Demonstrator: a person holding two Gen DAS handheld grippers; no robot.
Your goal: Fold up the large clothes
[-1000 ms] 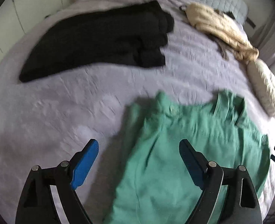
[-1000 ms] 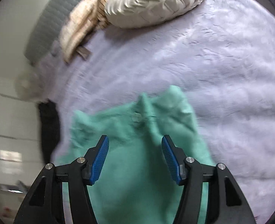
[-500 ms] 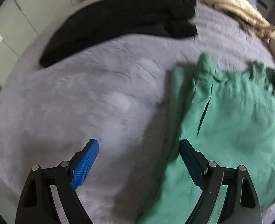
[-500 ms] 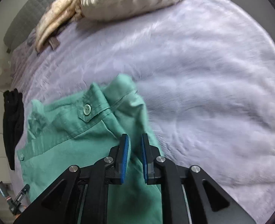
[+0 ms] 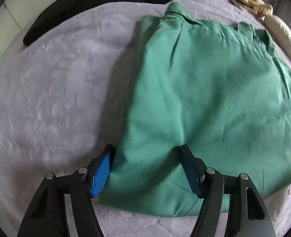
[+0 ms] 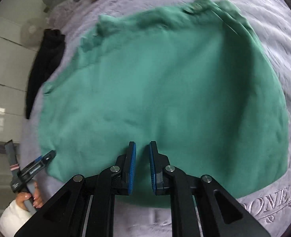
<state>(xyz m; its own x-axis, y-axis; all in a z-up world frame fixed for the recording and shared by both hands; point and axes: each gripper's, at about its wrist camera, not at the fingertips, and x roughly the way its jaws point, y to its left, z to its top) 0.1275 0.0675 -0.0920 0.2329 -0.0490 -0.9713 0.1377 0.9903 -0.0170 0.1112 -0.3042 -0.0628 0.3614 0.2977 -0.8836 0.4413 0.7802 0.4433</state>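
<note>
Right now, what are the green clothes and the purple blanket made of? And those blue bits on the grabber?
The green clothes look like woven cotton or linen: matte, with soft creases and stitched seams. The purple blanket seems a plush fleece, since it is fuzzy, has pressed-in patterns and stitched letters. The blue pads on the left gripper look like ribbed rubber or plastic; which one I cannot tell.

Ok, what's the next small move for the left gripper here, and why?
Probably finish closing the left gripper on the near-left corner of the green garment. Its jaws have just been closing and stand open astride that folded corner, with cloth between the pads but not pinched. A firm grip seems needed before that edge can be lifted for another fold.
</note>
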